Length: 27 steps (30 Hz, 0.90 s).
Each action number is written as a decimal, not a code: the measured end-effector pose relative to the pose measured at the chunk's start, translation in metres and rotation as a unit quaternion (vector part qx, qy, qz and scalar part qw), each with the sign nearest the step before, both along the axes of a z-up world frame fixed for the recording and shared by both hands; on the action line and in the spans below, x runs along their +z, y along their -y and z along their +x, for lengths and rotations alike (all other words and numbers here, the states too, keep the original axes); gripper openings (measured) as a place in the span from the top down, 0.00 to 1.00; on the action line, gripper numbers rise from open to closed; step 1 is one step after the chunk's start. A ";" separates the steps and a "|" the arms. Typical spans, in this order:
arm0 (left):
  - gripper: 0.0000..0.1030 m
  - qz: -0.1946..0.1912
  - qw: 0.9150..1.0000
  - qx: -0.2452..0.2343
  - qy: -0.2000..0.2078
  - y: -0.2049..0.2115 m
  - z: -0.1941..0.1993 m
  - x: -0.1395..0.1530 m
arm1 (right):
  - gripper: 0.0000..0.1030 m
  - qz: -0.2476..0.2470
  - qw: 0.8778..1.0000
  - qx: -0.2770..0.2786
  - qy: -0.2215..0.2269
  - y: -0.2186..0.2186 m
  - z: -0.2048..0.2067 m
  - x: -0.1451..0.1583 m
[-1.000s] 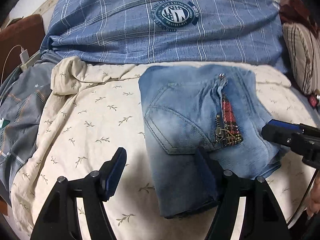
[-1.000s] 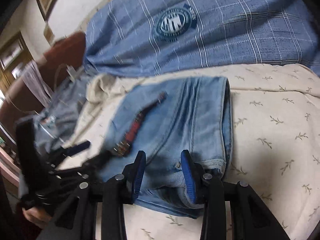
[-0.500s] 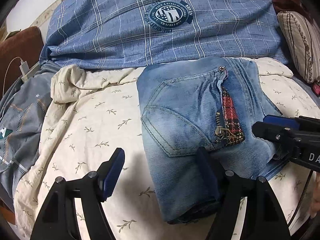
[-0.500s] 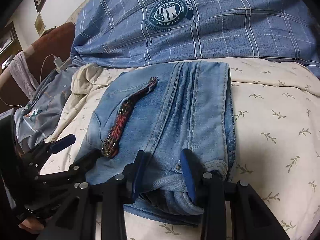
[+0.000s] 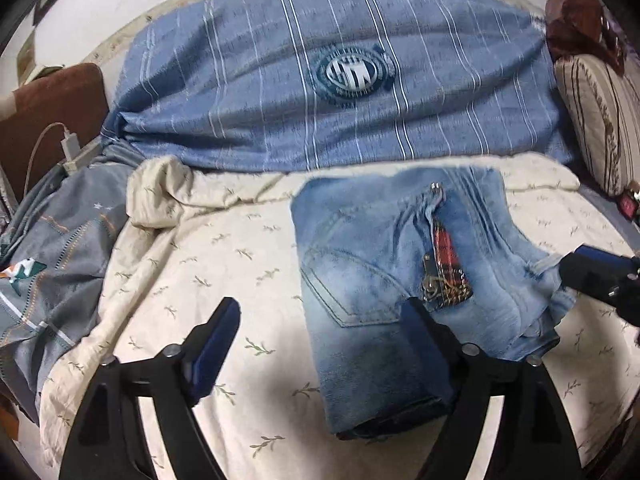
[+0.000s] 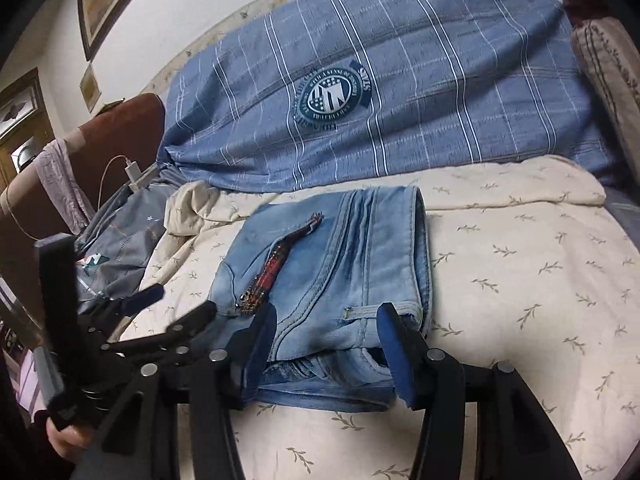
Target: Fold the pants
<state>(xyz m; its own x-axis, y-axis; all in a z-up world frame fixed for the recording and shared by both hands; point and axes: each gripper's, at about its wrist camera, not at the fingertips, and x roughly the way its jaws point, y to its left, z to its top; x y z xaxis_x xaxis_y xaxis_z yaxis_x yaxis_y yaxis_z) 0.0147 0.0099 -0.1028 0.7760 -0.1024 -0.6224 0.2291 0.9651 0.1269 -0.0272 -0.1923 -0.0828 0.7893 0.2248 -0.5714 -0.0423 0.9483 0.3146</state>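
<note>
The jeans (image 6: 340, 280) lie folded into a thick, squarish bundle on the cream leaf-print sheet (image 6: 520, 280), at about six o'clock from the big blue checked pillow (image 6: 400, 80). The fold looks finished and this is the letting-go: the left gripper (image 5: 320, 344) and right gripper (image 6: 328, 348) both have their jaws opening, with the denim's near edge between the pads but unpinched. Next, I judge, both need to draw clear without dragging the soft, faded denim or snagging its red zip trim (image 6: 268, 276).
</note>
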 end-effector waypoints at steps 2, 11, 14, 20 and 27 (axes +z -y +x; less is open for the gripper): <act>0.14 0.013 1.000 0.015 0.005 -0.003 0.001 0.000 | 0.46 -0.010 1.000 -0.004 -0.009 -0.001 0.004 -0.005; 0.14 0.022 0.996 0.042 -0.072 -0.015 0.024 -0.026 | 0.46 -0.029 0.998 -0.001 -0.063 -0.006 0.025 -0.032; 0.14 0.039 0.997 0.032 -0.059 -0.011 0.020 -0.028 | 0.46 -0.034 0.997 0.004 -0.075 -0.007 0.027 -0.037; 0.14 0.043 0.996 0.019 -0.074 -0.010 0.025 -0.038 | 0.45 -0.048 0.996 0.014 -0.079 -0.010 0.028 -0.041; 0.14 0.013 0.996 0.031 -0.078 -0.017 0.026 -0.028 | 0.45 -0.042 0.997 0.014 -0.069 -0.006 0.024 -0.034</act>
<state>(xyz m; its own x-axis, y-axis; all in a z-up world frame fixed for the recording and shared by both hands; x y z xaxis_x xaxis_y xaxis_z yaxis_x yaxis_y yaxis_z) 0.0404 0.0273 -0.1304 0.6739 -0.0388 -0.7378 0.1874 0.9749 0.1199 -0.0030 -0.1867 -0.1170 0.6955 0.1912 -0.6926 -0.0300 0.9708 0.2379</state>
